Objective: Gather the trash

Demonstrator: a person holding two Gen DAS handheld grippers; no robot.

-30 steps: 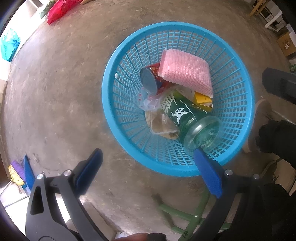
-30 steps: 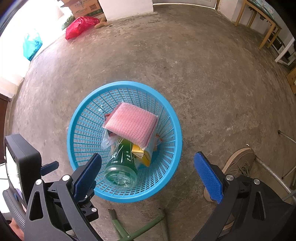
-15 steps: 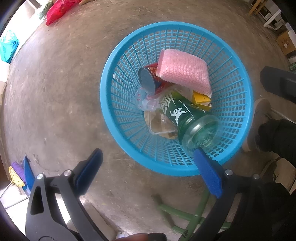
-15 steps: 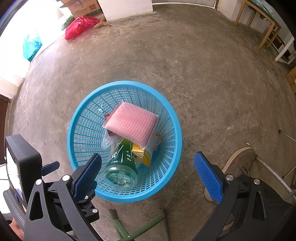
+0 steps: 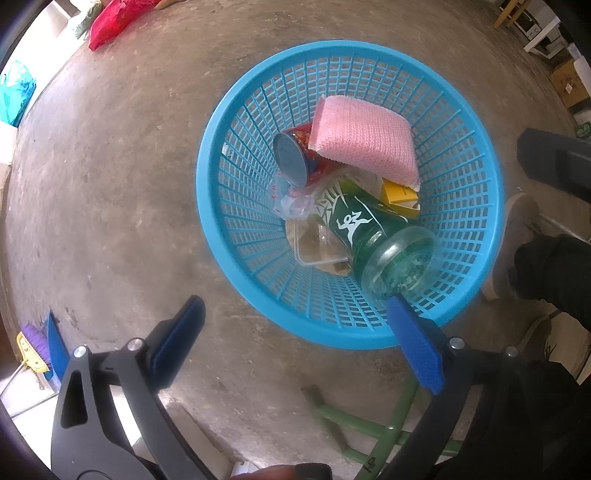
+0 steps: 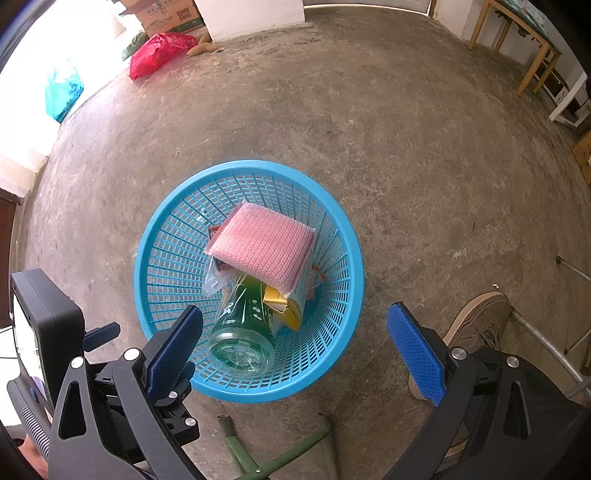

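Observation:
A blue plastic basket (image 5: 229, 122) (image 6: 166, 236) stands on the concrete floor. In it lie a pink sponge pad (image 5: 364, 138) (image 6: 264, 245), a green bottle (image 5: 373, 236) (image 6: 243, 325), a red can (image 5: 295, 158), a yellow carton (image 5: 399, 194) (image 6: 282, 302), a clear plastic tray (image 5: 314, 247) and clear wrap. My left gripper (image 5: 295, 343) is open and empty, above the basket's near rim. My right gripper (image 6: 295, 347) is open and empty, above the basket's near side.
A red bag (image 6: 159, 51) (image 5: 110, 18), a teal bag (image 6: 62, 88) and a cardboard box (image 6: 166, 14) lie at the far left. A wooden table (image 6: 517, 33) stands far right. A shoe (image 6: 476, 325) and green metal legs (image 6: 258, 458) are near me.
Almost nothing. The left wrist view has drifted slightly, so the basket sits a touch further left in it. Both grippers stay open.

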